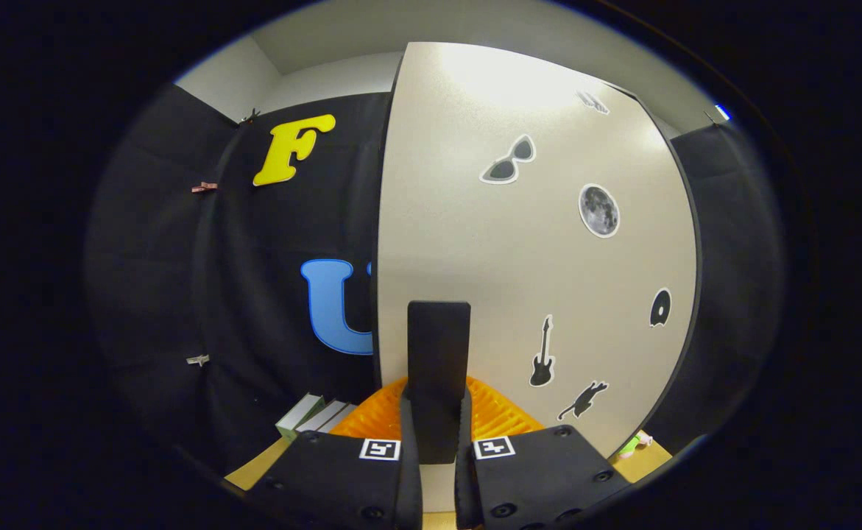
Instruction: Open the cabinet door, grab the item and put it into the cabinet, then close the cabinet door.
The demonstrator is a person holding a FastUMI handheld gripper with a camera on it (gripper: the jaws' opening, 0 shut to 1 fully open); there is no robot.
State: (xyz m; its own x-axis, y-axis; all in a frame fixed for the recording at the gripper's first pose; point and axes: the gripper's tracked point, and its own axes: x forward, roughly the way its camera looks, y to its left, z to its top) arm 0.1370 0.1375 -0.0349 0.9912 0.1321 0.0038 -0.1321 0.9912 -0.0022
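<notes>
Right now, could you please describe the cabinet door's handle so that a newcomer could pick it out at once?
Find the pale cabinet door dotted with stickers, standing against the black cloth wall. Near its left edge, low down, a dark upright bar sticks out: that is the handle. The tongs are shut on it, and unlike the flat stickers such as the guitar, it is plain, rectangular and raised.
</notes>
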